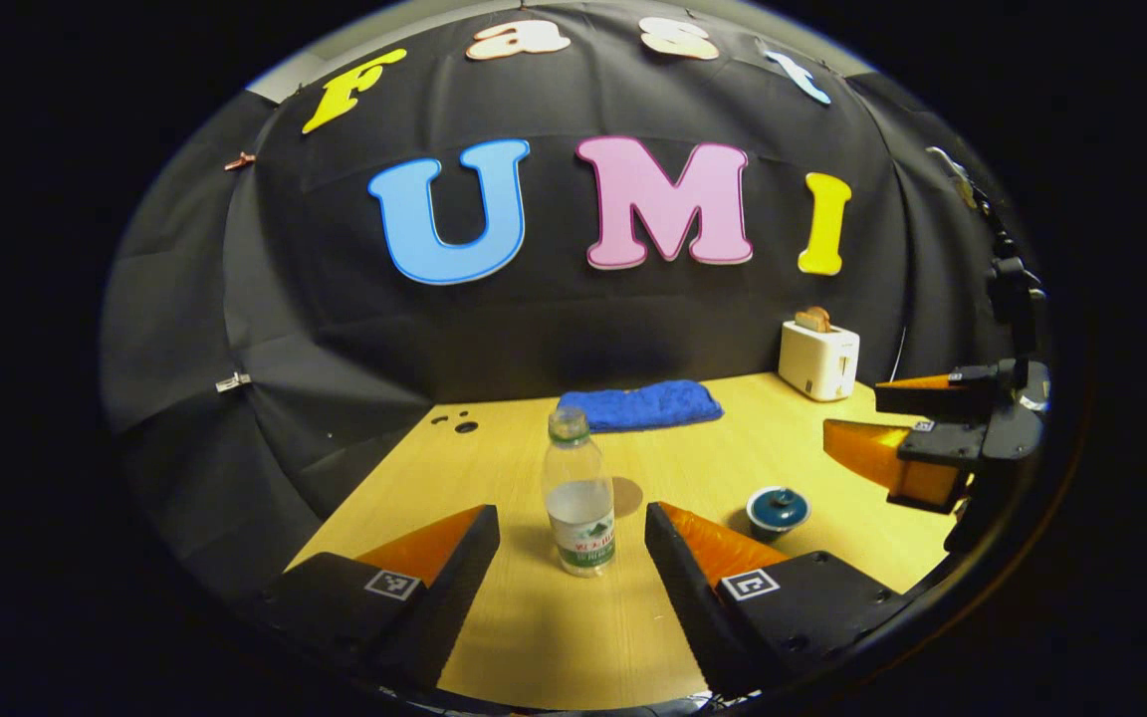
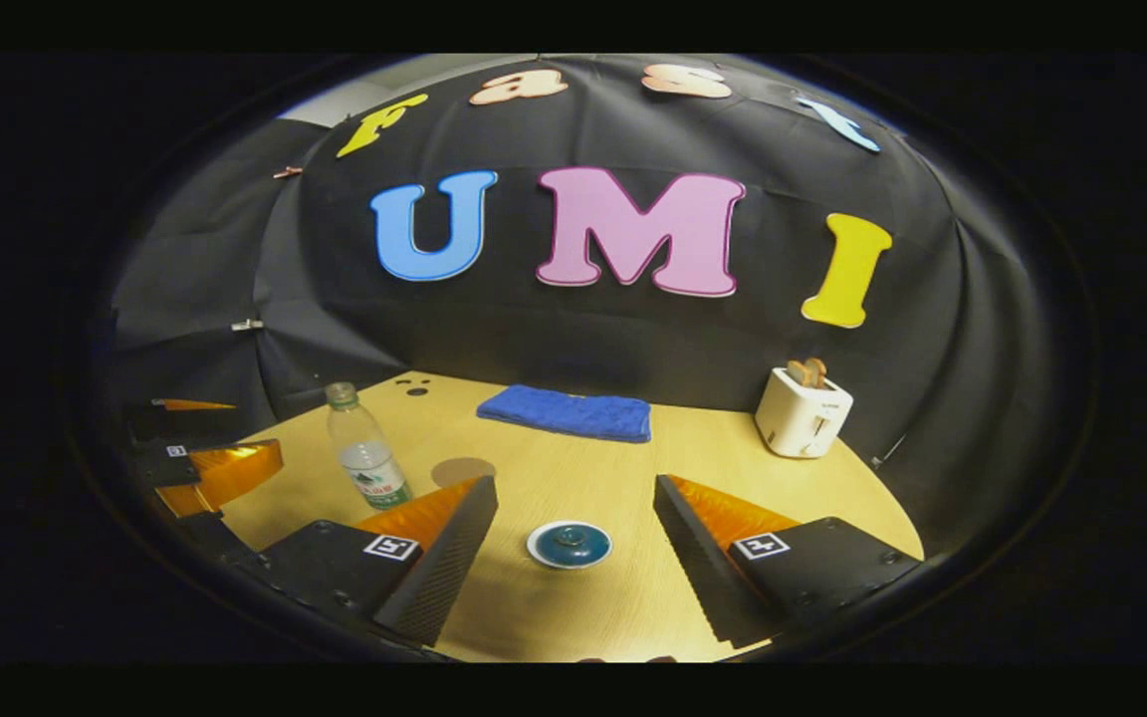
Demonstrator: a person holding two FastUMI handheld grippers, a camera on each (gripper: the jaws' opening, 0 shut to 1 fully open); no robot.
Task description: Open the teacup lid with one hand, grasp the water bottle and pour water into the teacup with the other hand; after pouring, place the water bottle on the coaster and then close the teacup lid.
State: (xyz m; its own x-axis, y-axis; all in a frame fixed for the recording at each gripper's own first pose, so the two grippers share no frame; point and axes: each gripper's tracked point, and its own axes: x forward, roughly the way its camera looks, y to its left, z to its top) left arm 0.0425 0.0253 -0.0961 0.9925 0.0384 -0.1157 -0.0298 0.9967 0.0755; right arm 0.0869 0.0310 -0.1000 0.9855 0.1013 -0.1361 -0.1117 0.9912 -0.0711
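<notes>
A clear water bottle (image 1: 578, 493) with a green cap stands upright on the wooden table, just ahead of my open left gripper (image 1: 572, 528), between the lines of its fingers but untouched. A round brown coaster (image 1: 625, 495) lies right behind the bottle. The dark blue teacup (image 1: 778, 510) with its lid on sits to the right. In the right gripper view the teacup (image 2: 569, 545) lies between and just ahead of my open right gripper (image 2: 573, 508). The bottle (image 2: 366, 446) and coaster (image 2: 462, 470) stand to its left, with the left gripper (image 2: 205, 458) beyond. The right gripper (image 1: 917, 438) also shows at the right of the left gripper view.
A folded blue towel (image 1: 641, 404) lies at the back of the table (image 1: 554, 627) against the wall. A white toaster (image 1: 818, 358) with bread in it stands at the back right. Small dark holes (image 1: 456, 422) mark the table's back left corner.
</notes>
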